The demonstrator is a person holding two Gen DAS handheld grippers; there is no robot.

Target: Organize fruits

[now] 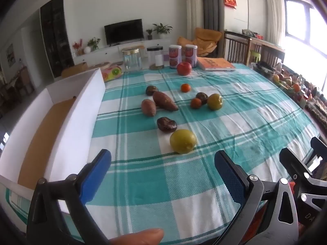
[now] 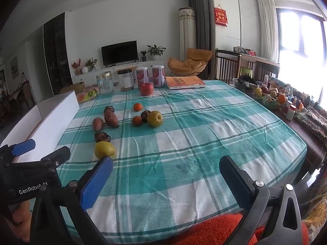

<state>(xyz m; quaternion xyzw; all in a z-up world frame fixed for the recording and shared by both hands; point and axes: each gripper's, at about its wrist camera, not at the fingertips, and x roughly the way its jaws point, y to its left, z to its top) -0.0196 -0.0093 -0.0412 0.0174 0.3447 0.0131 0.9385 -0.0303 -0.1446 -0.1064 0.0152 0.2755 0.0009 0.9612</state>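
A: Where do the left tongs [image 1: 161, 175] stand?

B: Spread wide over the checked cloth on the bench [image 1: 235, 106], gripping nothing. A yellow-green pear [image 1: 183, 141] lies just beyond them, toward 12 o'clock.

A: And the right tongs [image 2: 166, 180]?

B: Also spread wide and empty, low over the cloth. From the right wrist view, that same pear sits at about 11 o'clock, just past the left blue pad.

A: What else lies among the fruit?

B: Just behind the near pear, at its 11 o'clock, is a dark wrinkled fruit [image 1: 166, 124]. Farther back are two sweet potatoes [image 1: 159, 103], side by side and touching. At their 11 o'clock lies another dark fruit [image 1: 151, 90]. To their 3 o'clock is a cluster: a small orange [image 1: 195, 103], a third dark fruit [image 1: 202, 97] and a second pear [image 1: 215, 101], packed close together. A tangerine [image 1: 185, 87] sits alone behind that cluster, and a red apple [image 1: 184, 68] lies farthest back, in front of two cans [image 1: 183, 55].

A: Any container?

B: A white box [image 1: 67, 122] rests along the bench edge at 9 o'clock, its brown floor showing. Glass jars [image 1: 143, 59] and an orange book [image 1: 215, 63] line the far edge.
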